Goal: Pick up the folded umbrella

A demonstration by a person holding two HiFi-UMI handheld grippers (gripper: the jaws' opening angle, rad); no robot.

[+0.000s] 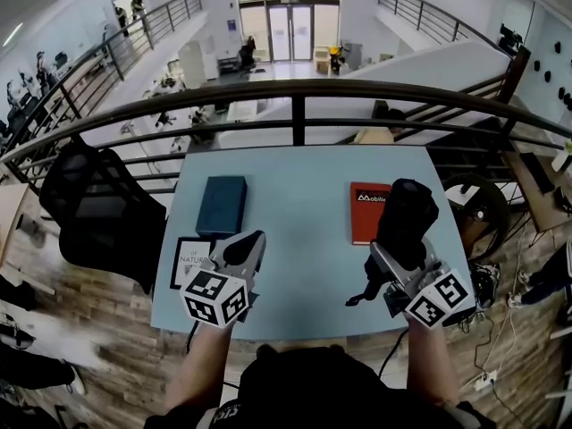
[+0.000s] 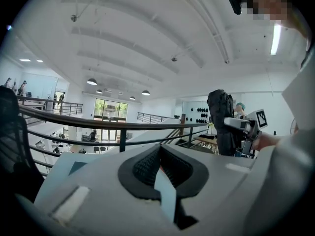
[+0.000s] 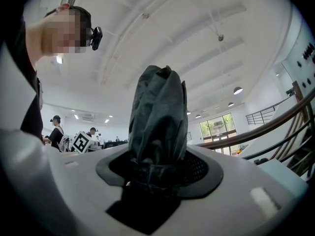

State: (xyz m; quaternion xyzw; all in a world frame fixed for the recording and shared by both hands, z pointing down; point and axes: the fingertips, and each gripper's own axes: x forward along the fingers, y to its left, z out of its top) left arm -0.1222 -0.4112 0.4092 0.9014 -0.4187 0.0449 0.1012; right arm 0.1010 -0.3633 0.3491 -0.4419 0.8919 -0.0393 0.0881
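Observation:
The folded black umbrella (image 1: 407,214) is held upright above the right side of the pale blue table (image 1: 304,239), with my right gripper (image 1: 393,262) shut on its lower part. In the right gripper view the umbrella (image 3: 158,112) rises from between the dark pads of that gripper (image 3: 157,166) and fills the gap. Its wrist strap (image 1: 357,298) hangs below. My left gripper (image 1: 246,250) hovers over the table's near left, its jaws together with nothing between them (image 2: 160,154). The left gripper view shows the umbrella (image 2: 220,117) off to the right.
A dark teal book (image 1: 222,206) lies left of centre and a red book (image 1: 366,211) lies behind the umbrella. A white book with a black border (image 1: 186,262) sits under the left gripper. A black railing (image 1: 298,105) runs past the table's far edge. A black office chair (image 1: 94,208) stands at the left.

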